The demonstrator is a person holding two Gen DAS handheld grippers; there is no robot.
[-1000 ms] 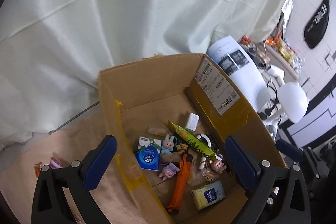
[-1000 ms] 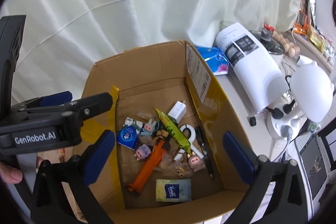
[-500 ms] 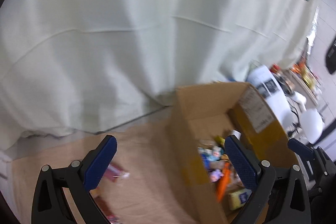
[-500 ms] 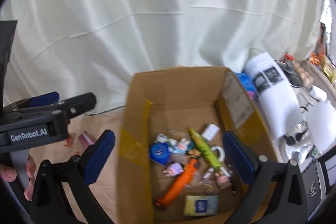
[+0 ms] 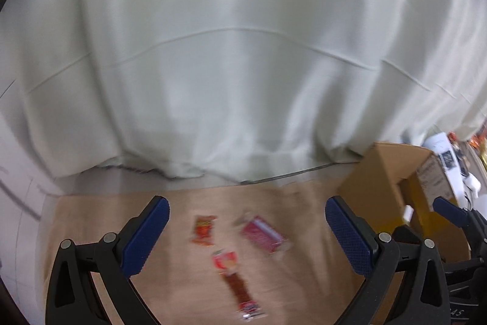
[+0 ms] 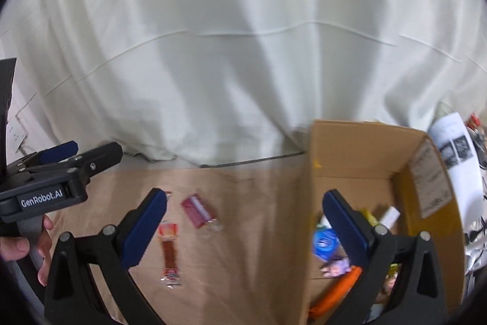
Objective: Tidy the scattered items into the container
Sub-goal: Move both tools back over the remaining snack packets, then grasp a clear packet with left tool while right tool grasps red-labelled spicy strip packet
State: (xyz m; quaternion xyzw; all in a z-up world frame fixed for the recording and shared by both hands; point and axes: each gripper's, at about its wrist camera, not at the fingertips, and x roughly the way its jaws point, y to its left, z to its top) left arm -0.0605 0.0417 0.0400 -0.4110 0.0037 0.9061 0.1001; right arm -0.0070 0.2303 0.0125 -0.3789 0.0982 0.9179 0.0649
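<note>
A pale curtain point(image 5: 231, 57) fills the upper part of both wrist views, hanging down to a tan desk point(image 5: 289, 279). At the right end of the desk stands an open cardboard box point(image 6: 350, 148), holding small items: a blue packet point(image 6: 325, 239), an orange tube point(image 6: 338, 288) and a white block point(image 6: 389, 215); the rest are too blurred to name. White printed paper point(image 6: 456, 148) lies beyond the box.

The left claw point(image 5: 247, 236) is spread wide with nothing between its blue pads, above three loose items. The right claw point(image 6: 245, 227) is likewise wide open and empty, straddling the box's near wall. A hand point(image 6: 21, 245) grips the left tool's handle.

Loose on the desk, left of the box and apart from each other: a long red-brown wrapped stick point(image 5: 236, 282), a dark red flat packet point(image 5: 261, 233), and a small orange-red sachet point(image 5: 203, 229).
</note>
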